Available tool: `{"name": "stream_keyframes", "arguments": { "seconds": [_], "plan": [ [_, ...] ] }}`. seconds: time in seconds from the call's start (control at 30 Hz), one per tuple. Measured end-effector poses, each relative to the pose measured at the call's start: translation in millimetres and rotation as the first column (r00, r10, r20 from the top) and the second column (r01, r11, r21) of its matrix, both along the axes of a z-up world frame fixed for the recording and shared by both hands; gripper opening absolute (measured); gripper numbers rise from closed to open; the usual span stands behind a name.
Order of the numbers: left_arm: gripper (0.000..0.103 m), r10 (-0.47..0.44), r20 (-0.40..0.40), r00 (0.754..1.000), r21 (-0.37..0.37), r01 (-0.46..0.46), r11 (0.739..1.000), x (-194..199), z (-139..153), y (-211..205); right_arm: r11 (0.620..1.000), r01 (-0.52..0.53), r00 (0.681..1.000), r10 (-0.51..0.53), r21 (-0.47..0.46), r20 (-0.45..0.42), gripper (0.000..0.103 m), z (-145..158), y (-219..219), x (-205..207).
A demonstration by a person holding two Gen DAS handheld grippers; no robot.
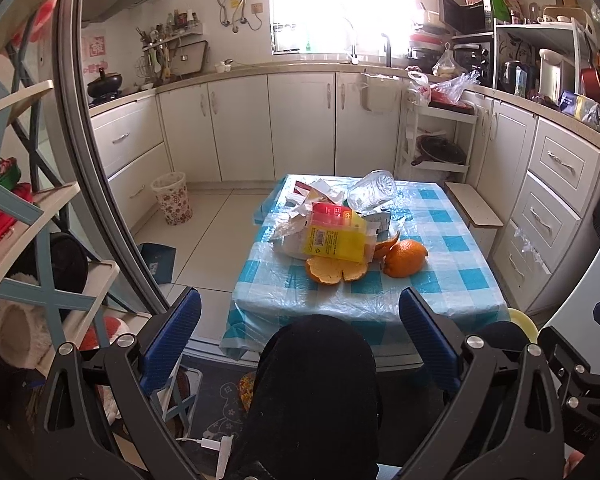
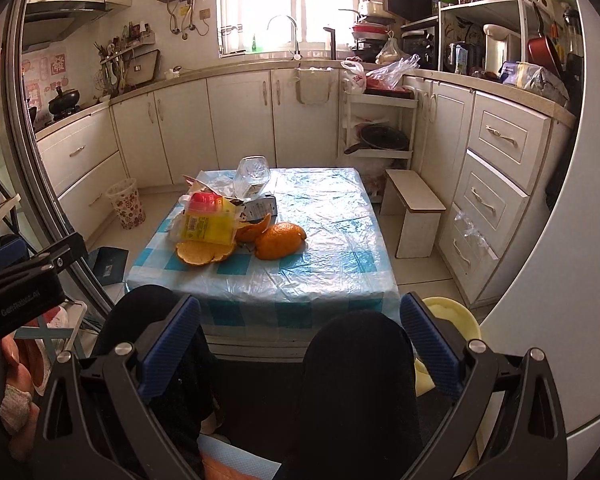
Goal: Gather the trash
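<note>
Both grippers sit low and back from the desk, above the person's dark-clad knees. Left gripper (image 1: 300, 340): jaws wide apart, nothing between them. Right gripper (image 2: 300, 340): same, jaws apart and empty. Looks like the start: approach step, nothing picked yet.

Desk (image 1: 440, 292) with the blue check cover is ahead of both grippers, well apart from the jaws. Trash sits in one heap, left of centre in the right wrist view. Nearest edge of the heap: flat orange peel (image 1: 336, 272), with a cupped peel piece (image 1: 404, 258) just beside it on the right. Resting on the flat peel: yellow package (image 1: 336, 236). Behind that, crumpled paper scraps (image 1: 312, 198), then a clear plastic bottle (image 1: 372, 190) tipped on top at the back.

Wastebasket (image 1: 172, 198) stands on the floor left of the desk, by the cabinets, the likely drop point.

Next move probably: advance over the knees, take the nearest peel first. It's thin and flat, so a low-angle pinch at its edge.
</note>
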State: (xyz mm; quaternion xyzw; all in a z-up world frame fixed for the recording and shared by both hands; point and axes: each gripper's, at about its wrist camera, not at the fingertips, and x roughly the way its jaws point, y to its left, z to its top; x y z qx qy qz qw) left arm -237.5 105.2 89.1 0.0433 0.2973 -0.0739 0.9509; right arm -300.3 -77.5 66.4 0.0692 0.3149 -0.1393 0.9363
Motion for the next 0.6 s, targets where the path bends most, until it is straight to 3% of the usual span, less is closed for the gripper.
{"name": "stream_keyframes", "arguments": {
  "seconds": [0.6],
  "plan": [
    [0.095,-0.027,0.027,0.999,0.029,0.026,0.999,-12.8,9.2,-13.7,0.999,0.024,0.999,-0.024,0.027,0.022,0.096,12.3,-9.4,-18.7]
  ]
}}
